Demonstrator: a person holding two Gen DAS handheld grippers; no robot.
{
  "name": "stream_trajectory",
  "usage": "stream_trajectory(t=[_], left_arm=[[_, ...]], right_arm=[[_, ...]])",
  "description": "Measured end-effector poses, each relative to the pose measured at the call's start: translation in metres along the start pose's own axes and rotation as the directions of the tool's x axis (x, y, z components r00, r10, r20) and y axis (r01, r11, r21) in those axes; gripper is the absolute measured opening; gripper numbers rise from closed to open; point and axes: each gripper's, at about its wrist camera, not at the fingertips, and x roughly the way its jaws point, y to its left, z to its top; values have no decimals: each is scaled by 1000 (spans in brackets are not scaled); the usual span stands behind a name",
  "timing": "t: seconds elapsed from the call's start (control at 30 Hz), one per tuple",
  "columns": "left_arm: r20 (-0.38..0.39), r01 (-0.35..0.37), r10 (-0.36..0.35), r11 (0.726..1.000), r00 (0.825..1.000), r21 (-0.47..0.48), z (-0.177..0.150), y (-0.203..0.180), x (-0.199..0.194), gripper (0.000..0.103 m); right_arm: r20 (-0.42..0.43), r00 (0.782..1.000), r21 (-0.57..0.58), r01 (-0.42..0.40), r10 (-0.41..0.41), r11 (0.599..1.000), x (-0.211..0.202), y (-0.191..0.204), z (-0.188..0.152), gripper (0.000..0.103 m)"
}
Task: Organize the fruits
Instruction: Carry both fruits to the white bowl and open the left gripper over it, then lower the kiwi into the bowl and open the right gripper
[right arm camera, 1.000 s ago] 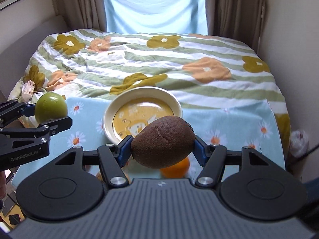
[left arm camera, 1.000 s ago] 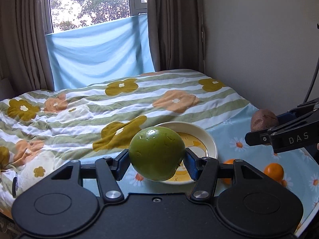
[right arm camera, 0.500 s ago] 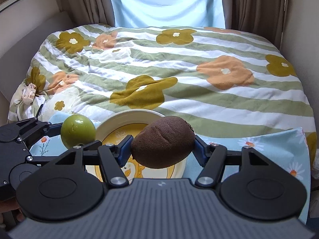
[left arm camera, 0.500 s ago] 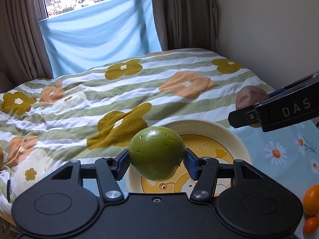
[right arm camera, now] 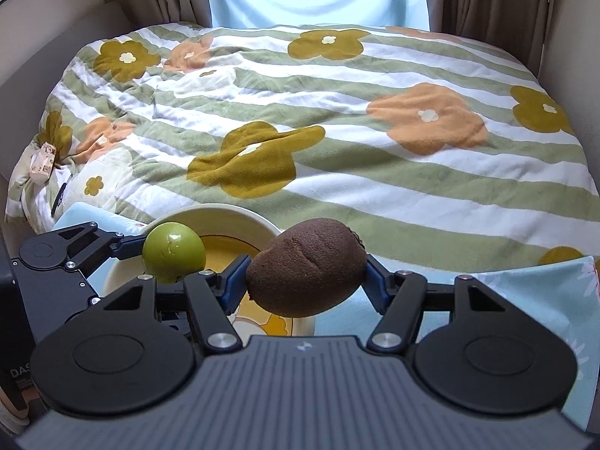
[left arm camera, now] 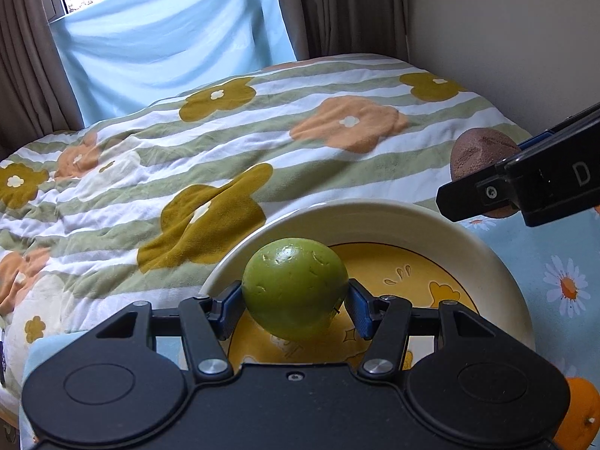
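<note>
My left gripper (left arm camera: 294, 305) is shut on a green apple (left arm camera: 294, 287) and holds it over the near left part of a cream plate (left arm camera: 375, 217) with a yellow cartoon centre. My right gripper (right arm camera: 305, 287) is shut on a brown kiwi (right arm camera: 305, 266) and holds it at the plate's right rim (right arm camera: 240, 212). The kiwi (left arm camera: 476, 153) and the right gripper's finger (left arm camera: 525, 187) show at the right of the left wrist view. The apple (right arm camera: 173, 247) and the left gripper show at the left of the right wrist view.
The plate rests on a light blue daisy-print cloth (left arm camera: 562, 262) at the near edge of a bed with a striped floral quilt (left arm camera: 262, 131). An orange (left arm camera: 577, 408) lies on the cloth at the near right. A wall (left arm camera: 506, 37) runs along the right.
Both grippers have moved forward and lower towards the plate with their fruit. The apple now hangs over the plate and the kiwi sits at its right rim.
</note>
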Motion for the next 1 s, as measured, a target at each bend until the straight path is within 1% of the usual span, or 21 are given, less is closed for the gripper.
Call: stream_trajectory(t=[0.07,0.1,0.13,0.17,0.2,0.33,0.4,0.57,0.67,0.8,0.87,1.0], left_arm=[[8,-4,4,1000,1000,8,1,-3,0,64],[17,-10,10,1000,1000,15,0,-4,-2,74],[30,-19,19,1000,999,22,0,-5,-5,81],[48,-29,27,999,998,30,0,-6,-8,92],[59,-36,34,999,998,34,-1,-6,-12,95],[49,-37,36,999,998,8,-4,3,-28,95],[58,-43,43,999,997,-10,-8,9,-40,96],[57,-68,71,996,996,-52,-19,21,-67,97],[55,-85,90,993,994,-82,-26,28,-80,98],[51,-96,102,989,994,-111,-37,35,-89,99],[47,-99,105,988,993,-119,-41,37,-92,99],[41,-108,113,988,993,-114,-46,35,-94,99]], right_arm=[[-1,1000,2,-1,1,1000,1,-1,0,78],[-2,1000,4,-2,2,1000,1,-2,0,78],[-1,1000,0,1,-1,1000,1,-2,0,78],[0,1000,-2,2,-2,1000,1,-2,0,78],[3,1000,-3,4,-4,1000,2,-2,0,78],[12,1000,-8,-1,1,1000,0,-3,2,78],[10,1000,-20,-9,9,1000,-1,2,3,78],[-1,999,-86,-52,52,995,-1,19,-3,78],[-27,998,-134,-58,55,989,8,31,-12,78],[-51,996,-196,-77,69,977,21,45,-23,78],[-44,996,-231,-85,77,969,25,52,-26,78],[-41,997,-282,-76,67,956,32,61,-30,78]])
